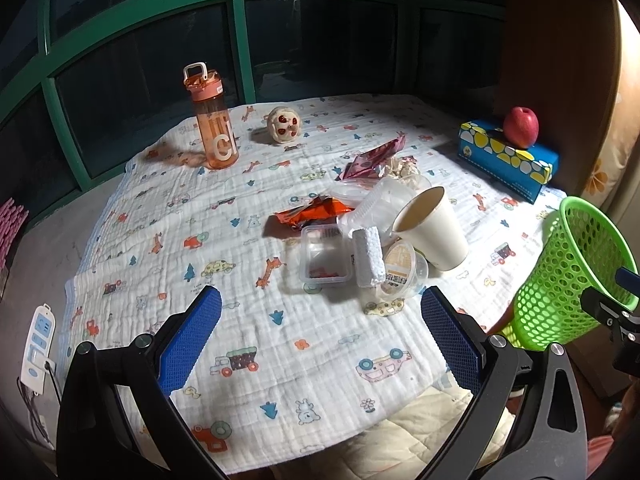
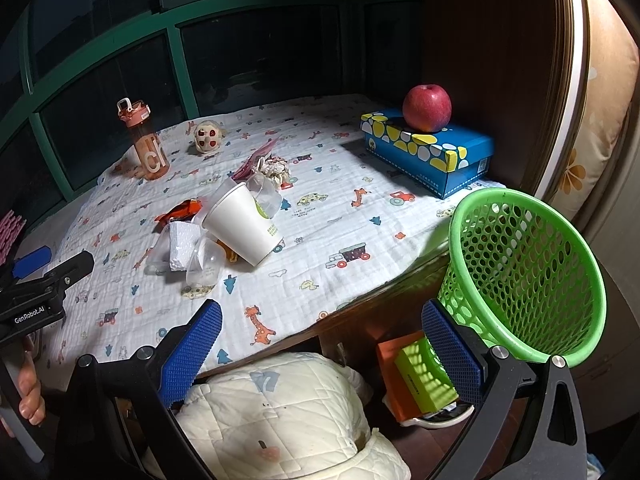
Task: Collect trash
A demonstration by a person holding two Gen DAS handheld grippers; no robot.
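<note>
A pile of trash lies mid-table on the printed cloth [image 1: 248, 332]: a tipped white paper cup [image 1: 434, 228] [image 2: 240, 224], a foam block [image 1: 370, 260] [image 2: 182, 246], a clear plastic box [image 1: 324, 256], a pudding cup [image 1: 402, 268], an orange wrapper [image 1: 312, 214] [image 2: 180, 210], a red wrapper [image 1: 372, 160] and crumpled tissue [image 1: 404, 170] [image 2: 274, 170]. My left gripper [image 1: 320, 336] hovers open just short of the pile. A green mesh basket [image 2: 520, 276] [image 1: 572, 276] tilts at the table's right edge, its rim against the outside of my open right gripper [image 2: 322, 354].
An orange water bottle [image 1: 214, 120] and a spotted toy ball [image 1: 284, 124] stand at the back left. An apple [image 2: 426, 108] rests on a blue box [image 2: 428, 152] at the back right. A power strip [image 1: 38, 344] lies left. A quilted cushion [image 2: 280, 412] sits below the front edge.
</note>
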